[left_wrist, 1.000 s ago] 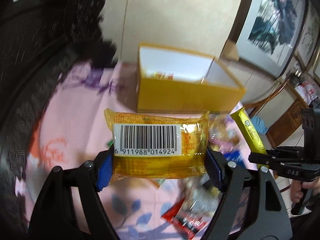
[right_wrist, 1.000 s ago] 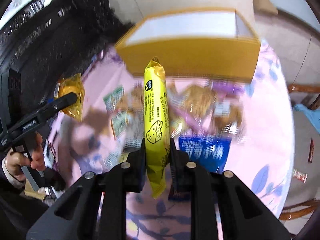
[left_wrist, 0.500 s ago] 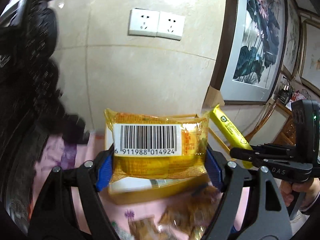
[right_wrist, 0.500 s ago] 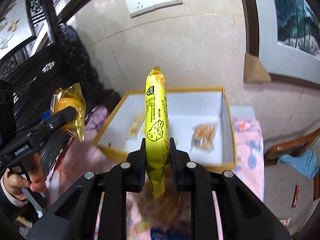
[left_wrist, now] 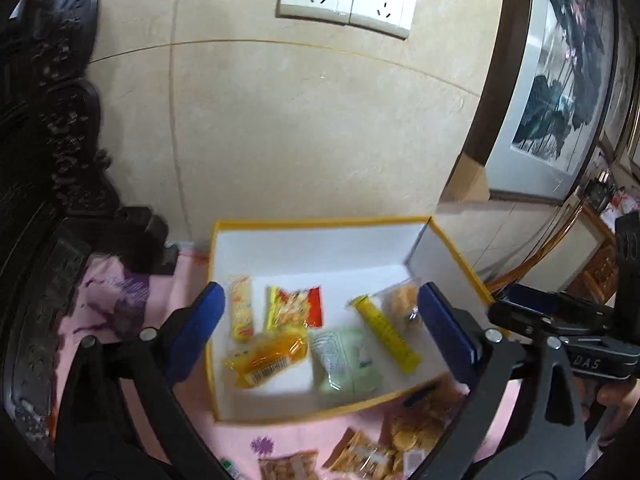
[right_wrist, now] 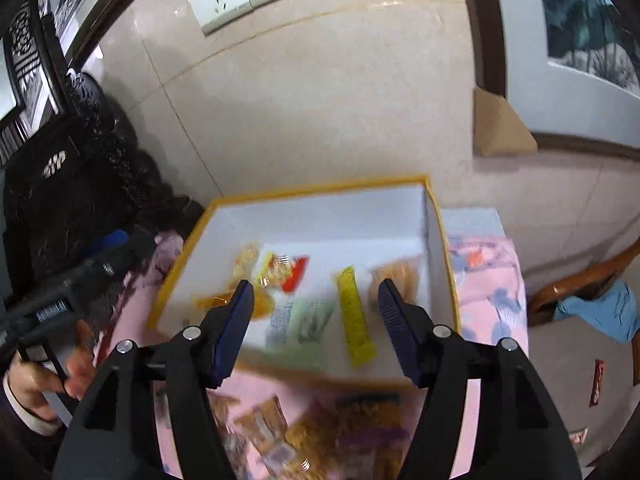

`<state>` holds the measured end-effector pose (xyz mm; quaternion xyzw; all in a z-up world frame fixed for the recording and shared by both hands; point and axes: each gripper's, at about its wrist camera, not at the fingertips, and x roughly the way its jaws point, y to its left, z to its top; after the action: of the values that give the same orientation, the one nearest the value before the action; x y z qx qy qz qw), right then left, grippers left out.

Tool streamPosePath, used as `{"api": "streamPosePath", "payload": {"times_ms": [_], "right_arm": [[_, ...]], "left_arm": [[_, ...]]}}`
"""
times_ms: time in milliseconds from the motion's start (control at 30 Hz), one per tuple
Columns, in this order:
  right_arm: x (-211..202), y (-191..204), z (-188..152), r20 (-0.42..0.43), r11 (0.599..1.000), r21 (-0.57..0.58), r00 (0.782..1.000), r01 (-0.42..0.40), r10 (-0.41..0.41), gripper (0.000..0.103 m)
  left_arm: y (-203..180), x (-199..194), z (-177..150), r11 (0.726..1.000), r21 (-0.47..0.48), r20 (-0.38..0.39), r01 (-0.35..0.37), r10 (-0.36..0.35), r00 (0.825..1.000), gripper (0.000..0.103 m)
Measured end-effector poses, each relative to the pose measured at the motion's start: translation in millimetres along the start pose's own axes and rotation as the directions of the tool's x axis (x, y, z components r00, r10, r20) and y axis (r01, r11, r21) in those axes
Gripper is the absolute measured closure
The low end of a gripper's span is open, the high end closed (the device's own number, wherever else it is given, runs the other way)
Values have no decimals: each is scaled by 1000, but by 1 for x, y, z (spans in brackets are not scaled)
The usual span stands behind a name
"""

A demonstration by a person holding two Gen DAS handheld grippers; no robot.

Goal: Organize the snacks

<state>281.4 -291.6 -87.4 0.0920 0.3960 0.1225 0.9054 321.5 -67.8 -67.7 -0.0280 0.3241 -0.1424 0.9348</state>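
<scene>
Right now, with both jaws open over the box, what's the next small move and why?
Probably draw the left gripper back toward the loose packets on the pink cloth just in front of the yellow box. Its jaws are open and empty, and the orange packet already lies inside.

Black gripper, blue pads.

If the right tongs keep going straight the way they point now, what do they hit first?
Most likely the snacks on the floor of the yellow-rimmed box: the open right tongs frame the green packet and the yellow stick pack. Depth is unclear, so which one comes first is a guess.
</scene>
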Motion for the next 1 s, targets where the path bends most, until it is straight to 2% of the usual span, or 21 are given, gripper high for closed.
{"api": "streamPosePath", "payload": {"times_ms": [133, 233, 367, 467, 600, 633, 700, 767, 867, 900, 933, 1000], "right_arm": [[-6, -2, -51, -113, 1000, 0, 994, -9, 9, 37], [-13, -2, -101, -196, 1000, -8, 981, -1, -1, 37], [-13, -5, -164, -315, 999, 28, 949, 35, -24, 37], [-8, -1, -193, -357, 997, 23, 933, 70, -57, 37], [3, 6, -213, -381, 996, 32, 922, 80, -62, 33], [5, 8, -215, -378, 996, 32, 923, 88, -70, 24], [12, 14, -218, -384, 995, 17, 920, 99, -85, 12], [17, 24, -219, -381, 993, -24, 917, 114, -115, 9], [27, 29, -224, -365, 982, -103, 913, 158, -185, 13], [26, 29, -225, -355, 980, -113, 915, 161, -191, 17], [25, 29, -226, -348, 977, -124, 914, 175, -208, 26], [21, 27, -226, -343, 979, -124, 919, 160, -194, 34]], "left_arm": [[5, -18, -39, 1000, -6, -64, -6, 5, 998, 4], [7, -32, -73, 1000, 1, -116, -10, 10, 993, 4], [9, -46, -116, 1000, -13, -186, -16, 14, 982, 4], [14, -55, -146, 998, -57, -248, -18, 4, 969, 4], [17, -64, -166, 995, -94, -284, -22, -5, 959, 4], [17, -66, -168, 995, -94, -286, -25, -3, 958, 4], [18, -69, -172, 995, -91, -293, -31, 3, 956, 4], [19, -72, -175, 994, -100, -295, -33, 2, 955, 4], [20, -71, -176, 994, -105, -306, -39, 5, 952, 4], [19, -71, -177, 994, -104, -308, -38, 4, 951, 4], [18, -71, -178, 994, -105, -311, -34, 0, 950, 4], [15, -70, -180, 994, -106, -321, -21, -14, 947, 4]]}}
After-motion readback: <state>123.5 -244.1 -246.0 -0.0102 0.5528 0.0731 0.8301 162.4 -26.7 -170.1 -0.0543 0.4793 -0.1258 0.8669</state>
